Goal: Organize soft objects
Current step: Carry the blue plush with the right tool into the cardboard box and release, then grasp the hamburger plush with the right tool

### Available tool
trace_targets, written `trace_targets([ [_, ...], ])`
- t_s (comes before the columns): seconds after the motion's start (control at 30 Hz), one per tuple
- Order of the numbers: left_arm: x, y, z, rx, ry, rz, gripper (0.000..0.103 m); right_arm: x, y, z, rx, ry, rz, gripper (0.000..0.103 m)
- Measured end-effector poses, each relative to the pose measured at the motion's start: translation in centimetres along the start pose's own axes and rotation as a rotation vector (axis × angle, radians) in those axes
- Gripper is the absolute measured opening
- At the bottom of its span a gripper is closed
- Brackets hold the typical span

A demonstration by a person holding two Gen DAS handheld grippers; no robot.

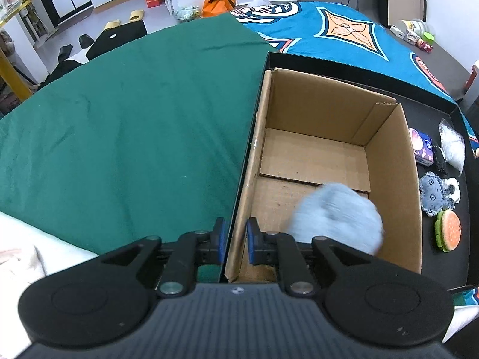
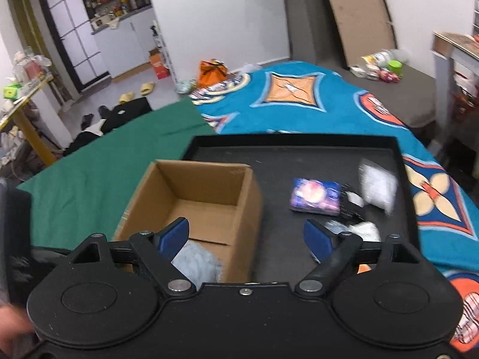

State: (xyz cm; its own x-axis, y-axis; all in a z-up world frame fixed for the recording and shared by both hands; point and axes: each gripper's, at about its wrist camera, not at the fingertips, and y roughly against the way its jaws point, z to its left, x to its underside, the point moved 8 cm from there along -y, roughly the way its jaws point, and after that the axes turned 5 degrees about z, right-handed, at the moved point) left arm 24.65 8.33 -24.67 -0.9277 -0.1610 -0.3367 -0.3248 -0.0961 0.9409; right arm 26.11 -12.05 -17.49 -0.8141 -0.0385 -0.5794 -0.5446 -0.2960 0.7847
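A pale blue fluffy cloth [image 1: 338, 217] is lying inside the cardboard box [image 1: 389, 161], clear of both grippers.

The cloth is resting on the box floor at the near corner, just right of the left gripper [image 1: 235, 240], whose blue pads are pinching the box's near-left wall between nearly closed jaws. The right gripper [image 2: 247, 239] is hovering above with jaws spread wide and holding nothing, the cloth showing blurred under its left finger. Nothing else is sitting in the box. The box is standing in a black tray [image 2: 269, 161] alongside a purple tissue pack [image 2: 315, 199], a white plastic bag [image 2: 377, 187], a grey-blue plush [image 1: 432, 193] and a burger-shaped toy [image 1: 449, 230].
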Motion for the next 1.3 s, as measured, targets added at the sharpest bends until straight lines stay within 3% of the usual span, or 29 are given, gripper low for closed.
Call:
trace_targets([
  [0.23,-0.1,0.4,-0.4,-0.032,-0.014,-0.010,0.030,1.4,-0.1,-3.5,0.031,-0.063,0.019,0.083],
  [0.6,-0.1,1.3,-0.9,-0.092,-0.046,-0.051,0.068,3.4,-0.8,-7.8,0.048,-0.135,0.034,0.083],
  [0.8,-0.1,1.6,-1.1,-0.142,-0.073,-0.070,0.075,5.3,-2.5,-10.1,0.051,-0.184,0.075,0.083],
  [1.3,0.2,0.8,-2.9,-0.226,-0.192,-0.051,0.075,8.0,-6.1,-13.3,0.047,-0.242,0.109,0.083],
])
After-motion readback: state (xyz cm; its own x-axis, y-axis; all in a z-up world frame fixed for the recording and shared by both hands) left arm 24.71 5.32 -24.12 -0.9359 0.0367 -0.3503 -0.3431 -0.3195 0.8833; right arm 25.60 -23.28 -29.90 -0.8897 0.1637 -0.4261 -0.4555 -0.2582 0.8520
